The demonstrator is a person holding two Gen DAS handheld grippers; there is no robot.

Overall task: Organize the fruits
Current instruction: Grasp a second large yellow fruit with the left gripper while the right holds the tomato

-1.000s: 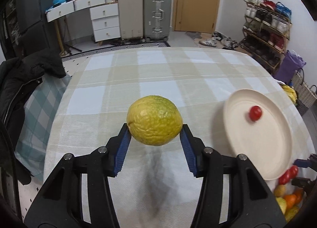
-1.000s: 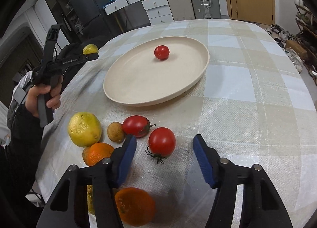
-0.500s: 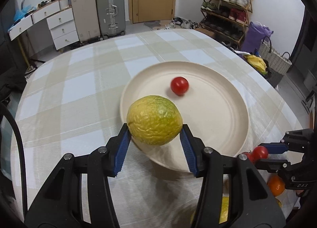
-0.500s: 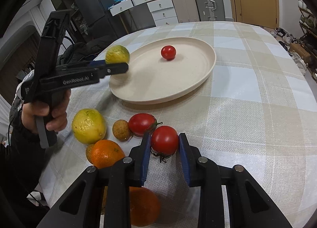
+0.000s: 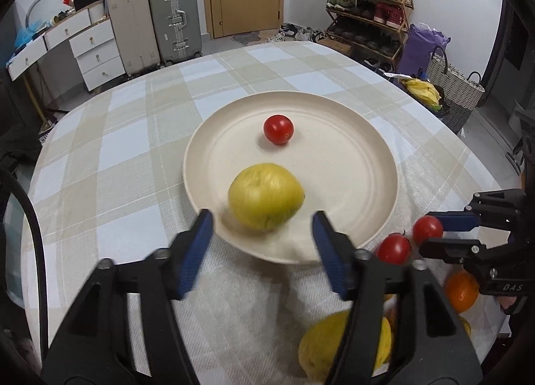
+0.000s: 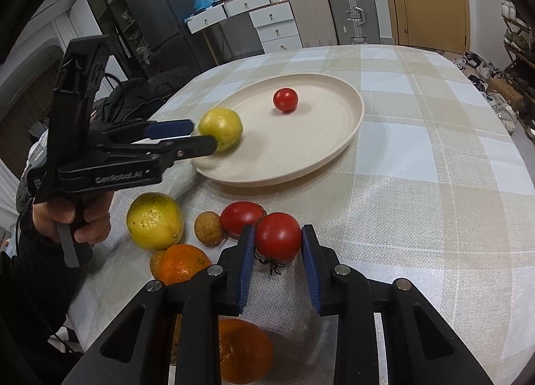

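Since a second ago, the left gripper (image 5: pixel 262 244) has carried its yellow-green fruit (image 5: pixel 265 196) over the plate (image 5: pixel 367 164); its jaws are opening, clear of the fruit, which sits just ahead between the tips on the plate's near part. Beyond lies a small tomato (image 5: pixel 278 129). The right gripper (image 6: pixel 276 264) pinches a tomato (image 6: pixel 277 236) low on the counter (image 6: pixel 418 184); the plate lies ahead and leftward, so this hand is next to deliver.
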